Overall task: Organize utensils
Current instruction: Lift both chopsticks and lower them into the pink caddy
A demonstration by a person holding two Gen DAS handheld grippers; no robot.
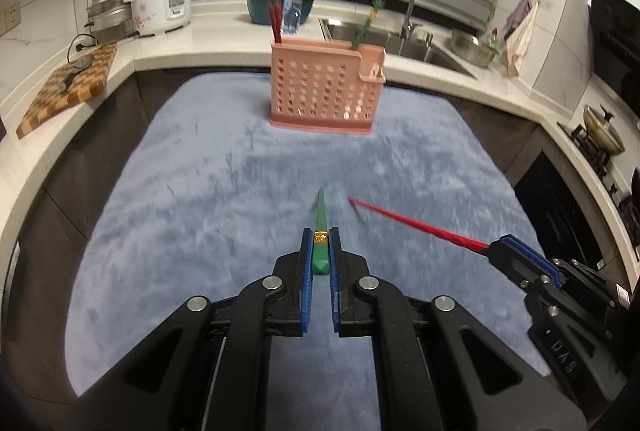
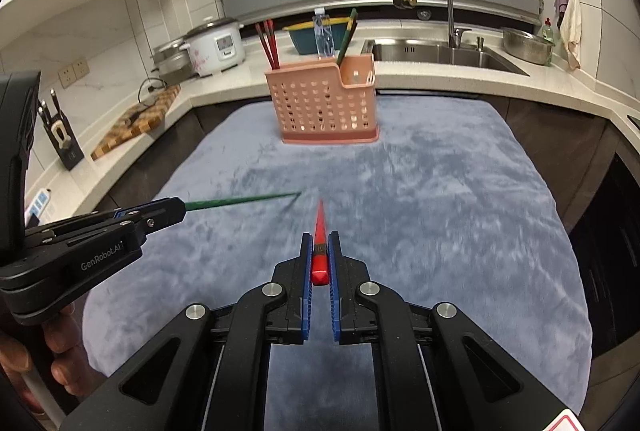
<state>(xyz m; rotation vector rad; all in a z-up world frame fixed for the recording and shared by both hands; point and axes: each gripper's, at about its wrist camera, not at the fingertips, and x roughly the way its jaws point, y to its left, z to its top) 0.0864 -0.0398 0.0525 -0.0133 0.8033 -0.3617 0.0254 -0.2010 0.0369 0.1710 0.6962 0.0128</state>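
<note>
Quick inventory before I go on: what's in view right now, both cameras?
green chopstick: 1, green, held by the left gripper over the cloth
red chopstick: 1, red, held by the right gripper over the cloth
holder: 1, pink, far end of the cloth; red chopsticks stand at its left, green ones at its right
cloth: 1, grey-blue, covering the table
rice cooker: 1, white, back counter
cutting board: 1, checkered wood, left counter
sink: 1, steel, back right
left gripper: shut on green chopstick
right gripper: shut on red chopstick
</note>
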